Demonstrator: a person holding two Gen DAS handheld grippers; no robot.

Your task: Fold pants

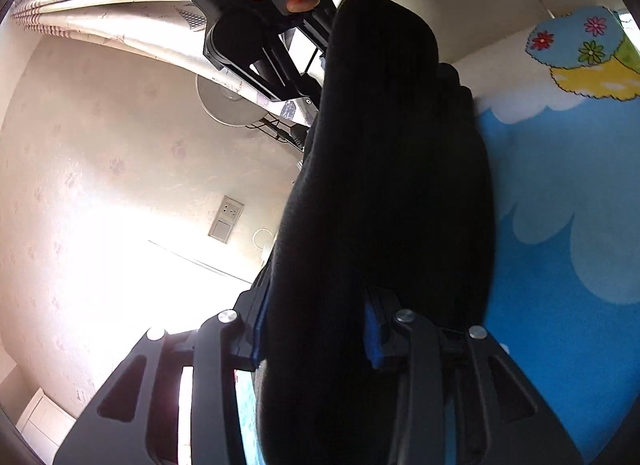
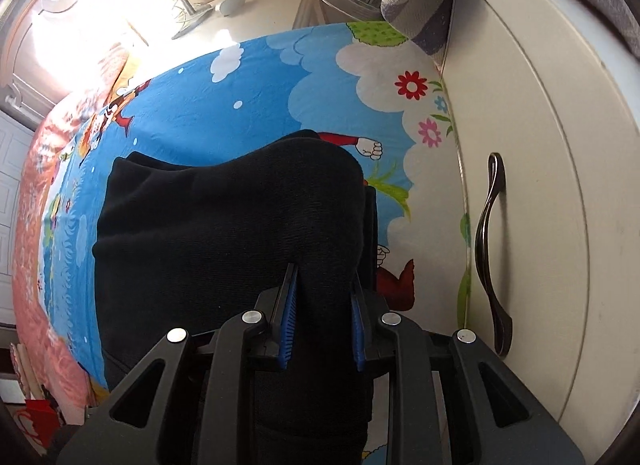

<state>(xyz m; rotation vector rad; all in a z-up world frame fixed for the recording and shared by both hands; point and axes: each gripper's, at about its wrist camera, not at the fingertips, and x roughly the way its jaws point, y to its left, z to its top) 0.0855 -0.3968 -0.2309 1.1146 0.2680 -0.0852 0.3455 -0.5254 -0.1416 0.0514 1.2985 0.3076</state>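
The black pants point(image 1: 384, 193) hang stretched between my two grippers above a blue cartoon bedsheet point(image 1: 560, 205). My left gripper point(image 1: 316, 329) is shut on a thick bunch of the pants' fabric. The other gripper shows in the left wrist view point(image 1: 264, 45), held by a hand at the top. In the right wrist view my right gripper point(image 2: 324, 317) is shut on the pants point(image 2: 228, 225), which drape forward over the bedsheet point(image 2: 248, 97). The blue finger pads point(image 2: 290, 321) press the fabric from both sides.
A cream wardrobe door point(image 2: 540, 145) with a dark curved handle point(image 2: 490, 249) stands right of the bed. A pink quilt point(image 2: 36, 193) lies on the bed's left side. A nightstand with a lamp point(image 2: 188, 5) is at the far end. A wall socket point(image 1: 226, 219) shows on the wall.
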